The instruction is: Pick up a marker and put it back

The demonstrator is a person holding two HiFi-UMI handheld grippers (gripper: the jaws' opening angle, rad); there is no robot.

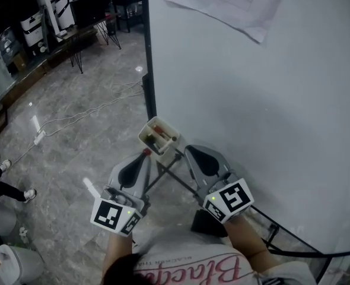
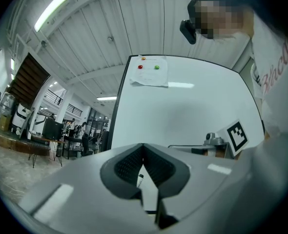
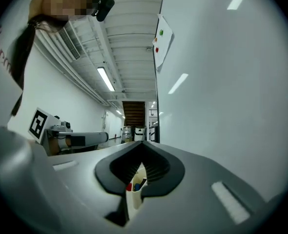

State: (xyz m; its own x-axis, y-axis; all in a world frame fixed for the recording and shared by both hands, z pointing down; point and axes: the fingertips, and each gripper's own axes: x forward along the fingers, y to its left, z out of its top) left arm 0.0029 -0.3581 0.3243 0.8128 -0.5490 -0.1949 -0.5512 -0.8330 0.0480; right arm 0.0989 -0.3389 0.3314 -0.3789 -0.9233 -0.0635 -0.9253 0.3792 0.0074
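Both grippers closed and empty; markers in the cup.
Right gripper (image 3: 143,154): jaws together, nothing clamped. Left gripper (image 2: 143,152): jaw tips meet. Just ahead of both, a white cup (image 1: 147,137) at the whiteboard (image 1: 252,100) edge holds the markers (image 1: 162,133), red and blue among them.

whiteboard (image 1: 252,100) walls right; marker cup (image 1: 158,136) open above
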